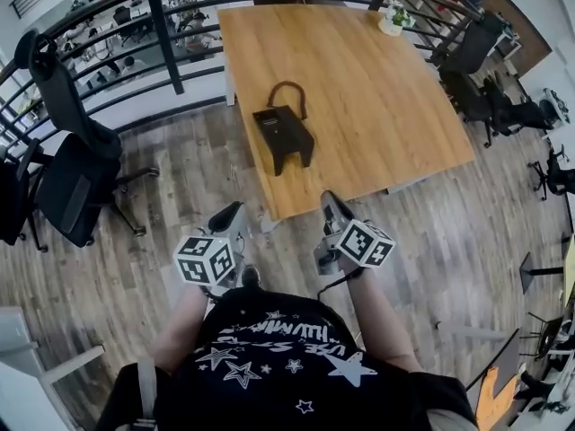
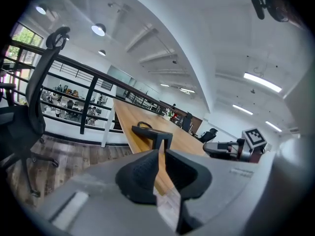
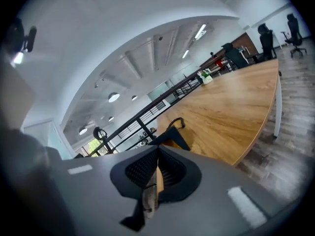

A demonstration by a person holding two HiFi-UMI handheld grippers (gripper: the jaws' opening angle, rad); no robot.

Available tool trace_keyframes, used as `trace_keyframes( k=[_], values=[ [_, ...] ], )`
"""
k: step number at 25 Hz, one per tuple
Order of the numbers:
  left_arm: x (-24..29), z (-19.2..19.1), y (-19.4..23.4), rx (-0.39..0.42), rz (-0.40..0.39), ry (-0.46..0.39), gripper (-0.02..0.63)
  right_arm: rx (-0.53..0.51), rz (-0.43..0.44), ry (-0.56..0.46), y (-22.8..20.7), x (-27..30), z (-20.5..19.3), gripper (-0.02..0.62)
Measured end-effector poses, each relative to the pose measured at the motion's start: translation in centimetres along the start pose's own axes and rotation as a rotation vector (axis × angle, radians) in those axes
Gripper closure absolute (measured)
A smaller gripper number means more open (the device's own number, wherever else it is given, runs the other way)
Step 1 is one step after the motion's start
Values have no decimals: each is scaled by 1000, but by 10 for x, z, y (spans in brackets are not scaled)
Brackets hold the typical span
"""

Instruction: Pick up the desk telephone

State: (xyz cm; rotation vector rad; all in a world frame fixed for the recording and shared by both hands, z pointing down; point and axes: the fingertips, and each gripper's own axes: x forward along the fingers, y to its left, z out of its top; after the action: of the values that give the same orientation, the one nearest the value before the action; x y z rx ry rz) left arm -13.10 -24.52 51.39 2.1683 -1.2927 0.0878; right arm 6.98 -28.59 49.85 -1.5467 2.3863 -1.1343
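Wooden table (image 1: 386, 106), plank floor (image 1: 180, 160), black railing (image 1: 171, 39), office chair (image 1: 76, 178). Desk telephone (image 1: 286, 135): black wedge, looped cord behind, near table's front edge. Left gripper (image 1: 230, 212) and right gripper (image 1: 332, 201) both clenched on nothing, short of the table.

Seen along the left gripper (image 2: 161, 155), the black wedge-shaped desk telephone (image 2: 152, 133) shows only its top edge and looped cord; the dark pads (image 2: 140, 173) hide its lower part. At the near left, a black mesh office chair (image 1: 11, 196) is cut by the frame. The clutter (image 1: 126, 21) beyond the black metal railing (image 1: 171, 48) is too small to name, as is the white-potted plant (image 1: 393, 21) on the far corner of the light wooden table (image 1: 395, 115).
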Motion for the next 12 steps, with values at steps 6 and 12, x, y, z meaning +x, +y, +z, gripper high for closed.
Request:
trace_keyframes(
  k=[6, 12],
  values=[
    [-1, 11, 34, 3, 23, 3, 560, 359, 58, -49, 4, 32, 0, 474],
    [8, 16, 49, -21, 51, 11, 560, 599, 80, -71, -5, 63, 3, 348]
  ],
)
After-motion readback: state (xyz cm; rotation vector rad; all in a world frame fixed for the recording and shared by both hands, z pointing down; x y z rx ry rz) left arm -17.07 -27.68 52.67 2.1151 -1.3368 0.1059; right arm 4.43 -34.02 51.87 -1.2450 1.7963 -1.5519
